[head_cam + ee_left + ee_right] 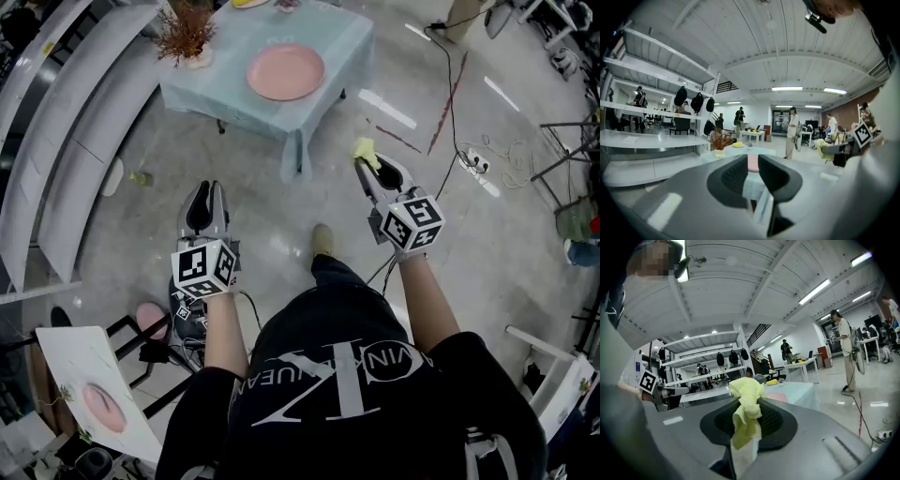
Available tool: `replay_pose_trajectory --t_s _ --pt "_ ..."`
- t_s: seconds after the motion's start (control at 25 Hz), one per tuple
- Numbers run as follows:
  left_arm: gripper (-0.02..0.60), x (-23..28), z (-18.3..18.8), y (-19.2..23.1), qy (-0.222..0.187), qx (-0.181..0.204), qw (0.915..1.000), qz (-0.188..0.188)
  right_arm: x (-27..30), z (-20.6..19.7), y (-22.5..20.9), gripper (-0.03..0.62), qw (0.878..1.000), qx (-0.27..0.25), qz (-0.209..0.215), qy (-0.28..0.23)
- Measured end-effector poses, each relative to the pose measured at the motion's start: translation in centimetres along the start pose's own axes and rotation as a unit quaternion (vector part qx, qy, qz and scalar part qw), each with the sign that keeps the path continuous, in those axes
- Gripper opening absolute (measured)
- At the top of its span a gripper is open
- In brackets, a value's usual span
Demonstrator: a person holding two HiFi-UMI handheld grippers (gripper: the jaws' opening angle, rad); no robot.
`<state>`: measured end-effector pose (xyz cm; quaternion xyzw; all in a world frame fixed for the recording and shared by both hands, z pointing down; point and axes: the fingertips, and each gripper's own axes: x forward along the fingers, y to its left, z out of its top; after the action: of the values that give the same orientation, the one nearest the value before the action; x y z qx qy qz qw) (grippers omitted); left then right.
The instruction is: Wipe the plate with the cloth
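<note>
A pink plate (286,71) lies on a table covered in pale blue cloth (234,98), ahead of me across the floor. My right gripper (367,167) is shut on a crumpled yellow cloth (366,150), held in the air short of the table's near corner. In the right gripper view the cloth (747,397) bunches up between the pads, with the plate (778,397) beyond it. My left gripper (206,190) hangs lower left, jaws drawn nearly together with nothing in them. The plate (753,162) shows through the thin slit between them.
A dried plant in a pot (185,33) stands at the table's left corner. White shelving (66,131) runs along the left. Cables and a power strip (478,161) lie on the floor to the right. People (792,131) stand further back in the room.
</note>
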<state>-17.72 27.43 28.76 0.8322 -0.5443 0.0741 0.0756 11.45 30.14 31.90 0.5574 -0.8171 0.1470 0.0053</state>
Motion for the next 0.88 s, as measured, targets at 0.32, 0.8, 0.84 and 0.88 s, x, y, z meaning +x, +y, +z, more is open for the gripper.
replay_pose_trajectory --t_s 0.32,0.8,0.84,0.88 --pt "0.000 6.7 0.1 1.5 0.017 -0.006 0.9998 0.011 7.2 0.6 -3.3 0.087 0.999 -0.007 0.026 0.026" --pt "0.000 14.2 -0.1 2.1 0.026 -0.016 0.9993 0.021 14.0 0.8 -7.4 0.087 0.997 -0.006 0.055 0.045" --pt "0.000 14.6 -0.3 2.1 0.028 -0.016 0.9993 0.020 14.4 0.8 -7.5 0.087 0.997 -0.006 0.056 0.045" --pt "0.000 14.8 -0.4 2.0 0.031 -0.018 0.9992 0.020 14.7 0.8 -7.6 0.087 0.997 -0.005 0.058 0.046"
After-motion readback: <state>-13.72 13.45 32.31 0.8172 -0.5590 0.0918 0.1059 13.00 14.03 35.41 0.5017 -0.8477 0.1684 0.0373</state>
